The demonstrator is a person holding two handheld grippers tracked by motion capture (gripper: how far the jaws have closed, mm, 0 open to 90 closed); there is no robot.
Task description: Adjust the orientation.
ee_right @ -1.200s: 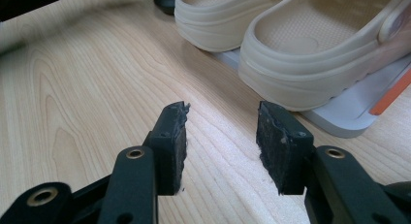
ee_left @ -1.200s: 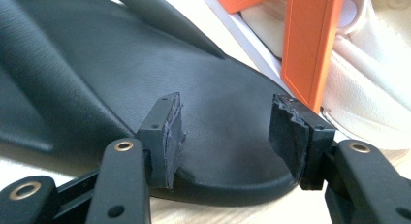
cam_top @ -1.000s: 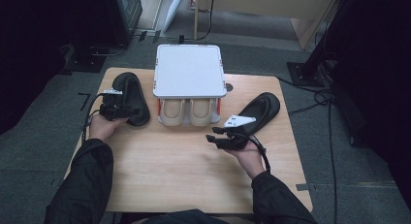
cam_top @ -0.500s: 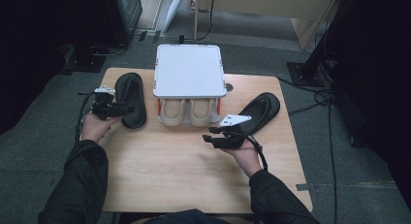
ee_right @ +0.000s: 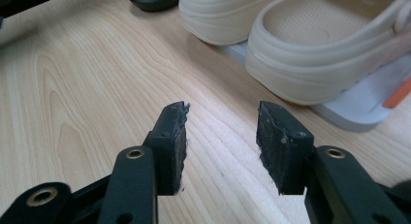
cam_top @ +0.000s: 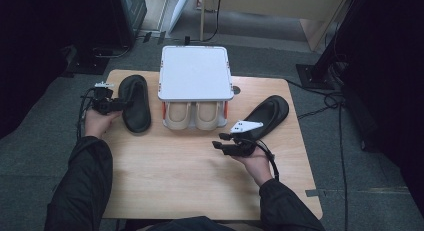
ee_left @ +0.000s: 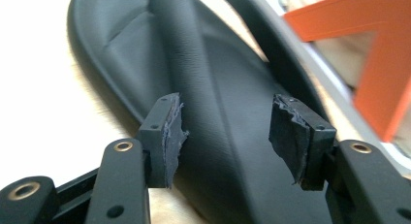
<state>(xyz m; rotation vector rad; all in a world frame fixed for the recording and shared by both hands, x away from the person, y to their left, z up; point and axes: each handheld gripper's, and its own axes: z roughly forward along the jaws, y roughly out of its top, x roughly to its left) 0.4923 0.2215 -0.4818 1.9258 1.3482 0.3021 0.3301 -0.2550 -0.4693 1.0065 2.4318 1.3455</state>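
Left gripper (ee_left: 225, 136) fingers wide over the smooth black slipper (ee_left: 203, 88) — right gripper (ee_right: 220, 146) likewise wide.

Left tongs (cam_top: 119, 105) sit at the surface's left edge, gripped in the left hand (cam_top: 97, 122), jaws spread wide with nothing clamped between the pads (ee_left: 170, 132). Right tongs (cam_top: 218, 141) hover near the middle of the surface, right hand (cam_top: 255, 160) underneath palm up, jaws apart and empty, both sleeved forearms reaching in from the near edge.
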